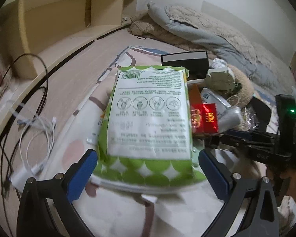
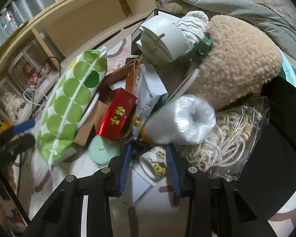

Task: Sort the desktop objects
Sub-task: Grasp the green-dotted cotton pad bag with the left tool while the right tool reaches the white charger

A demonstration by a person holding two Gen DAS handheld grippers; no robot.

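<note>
The surface is a patterned bedsheet (image 1: 77, 90) bounded at its far-left edge by a pale wooden shelf unit (image 1: 55, 17), with a grey quilt (image 1: 217, 37) heaped along the far edge by the wall. The left gripper (image 1: 148, 158) grips a green-and-white packet (image 1: 148, 114), lifted clear of the sheet near the cables (image 1: 35, 138) at the left edge. The right gripper (image 2: 149, 163) has its pads closed on a small patterned tape roll (image 2: 155, 163), hemmed in by a red box (image 2: 116, 114), plastic-bag roll (image 2: 183, 120) and bagged rope (image 2: 232, 138); bare sheet lies only at the near edge.
</note>
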